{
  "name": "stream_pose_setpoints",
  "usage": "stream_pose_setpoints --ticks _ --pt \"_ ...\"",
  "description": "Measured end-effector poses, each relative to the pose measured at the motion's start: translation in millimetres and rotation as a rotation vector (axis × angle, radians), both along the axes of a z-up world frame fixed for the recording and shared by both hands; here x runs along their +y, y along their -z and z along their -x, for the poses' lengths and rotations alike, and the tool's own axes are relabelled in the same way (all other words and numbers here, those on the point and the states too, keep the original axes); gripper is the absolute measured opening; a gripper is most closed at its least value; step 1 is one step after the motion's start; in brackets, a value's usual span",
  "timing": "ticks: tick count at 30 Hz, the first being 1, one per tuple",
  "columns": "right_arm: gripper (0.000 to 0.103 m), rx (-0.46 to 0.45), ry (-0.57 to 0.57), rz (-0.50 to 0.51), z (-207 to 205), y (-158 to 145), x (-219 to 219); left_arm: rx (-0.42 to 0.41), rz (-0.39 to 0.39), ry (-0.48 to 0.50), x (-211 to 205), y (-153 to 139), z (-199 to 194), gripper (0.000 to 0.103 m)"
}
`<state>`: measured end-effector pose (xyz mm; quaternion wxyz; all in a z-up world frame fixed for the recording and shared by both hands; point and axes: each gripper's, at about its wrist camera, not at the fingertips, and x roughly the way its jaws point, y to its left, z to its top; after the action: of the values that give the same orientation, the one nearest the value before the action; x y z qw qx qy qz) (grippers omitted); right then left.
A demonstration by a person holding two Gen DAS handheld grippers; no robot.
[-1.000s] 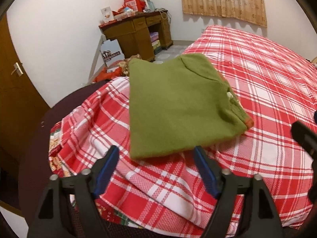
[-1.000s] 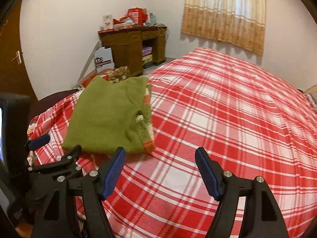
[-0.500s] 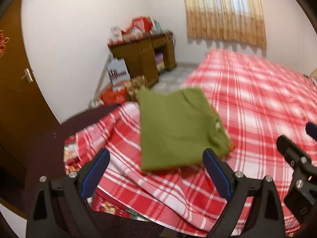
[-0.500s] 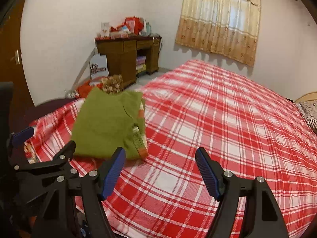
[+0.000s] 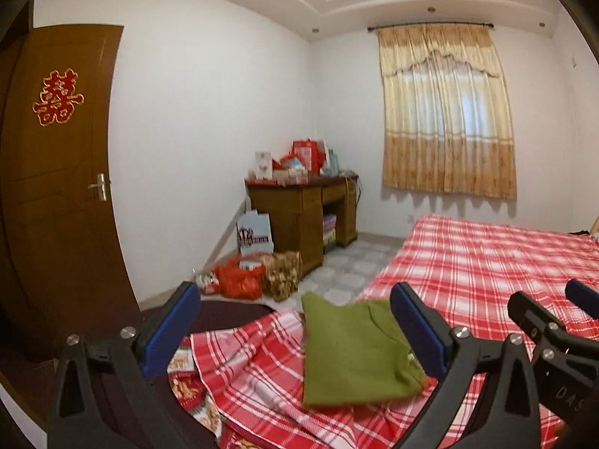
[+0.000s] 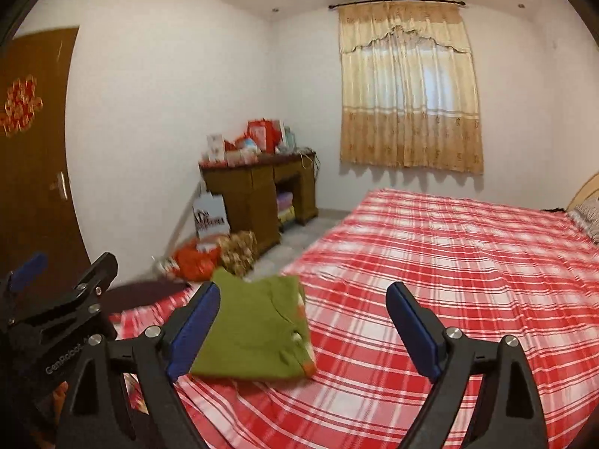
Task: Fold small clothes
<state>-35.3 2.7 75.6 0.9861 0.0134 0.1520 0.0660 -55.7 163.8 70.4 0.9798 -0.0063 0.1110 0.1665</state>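
The bed (image 6: 449, 262) fills the right and lower part of both views, covered by a red and white plaid sheet (image 5: 486, 262) that bunches into folds near the corner closest to the cameras. Behind it, on the far wall, a cream and tan curtain (image 6: 408, 86) hangs over the window. A brown wooden door (image 5: 56, 187) stands at the left, with a red and gold paper emblem (image 5: 57, 98) stuck on its upper part and a metal handle (image 5: 100, 186) lower down. In the far corner sits a dark wooden counter (image 5: 299, 217) piled with red boxes and cards; a white paper bag (image 5: 254, 235) leans against its side, and a red plastic bag (image 5: 237, 280) and a patterned brown bundle (image 5: 282, 273) lie on the floor just beside it.

The green garment (image 6: 258, 333) lies folded into a neat rectangle on the bed near that close corner, flat on the plaid sheet, with an orange-trimmed edge showing along its right side. Nothing touches it.

The left gripper (image 5: 295, 329) hangs above the bed's corner, its blue-padded fingers spread wide apart and empty, the garment seen between and beyond them. The right gripper (image 6: 303, 329) is likewise released, fingers wide and holding nothing, with the garment near its left finger. Each gripper shows at the edge of the other's view.
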Motion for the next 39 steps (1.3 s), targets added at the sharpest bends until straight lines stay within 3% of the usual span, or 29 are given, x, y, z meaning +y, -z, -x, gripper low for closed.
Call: stream_pose_setpoints --ticks 9,39 --pt "0.092 -0.023 -0.009 -0.022 7 6 2 0.04 -0.004 0.02 1 5 -9 0.103" --pt "0.092 0.04 0.026 -0.061 -5 24 -19 0.124 -0.034 0.033 -7 17 -17 0.103"
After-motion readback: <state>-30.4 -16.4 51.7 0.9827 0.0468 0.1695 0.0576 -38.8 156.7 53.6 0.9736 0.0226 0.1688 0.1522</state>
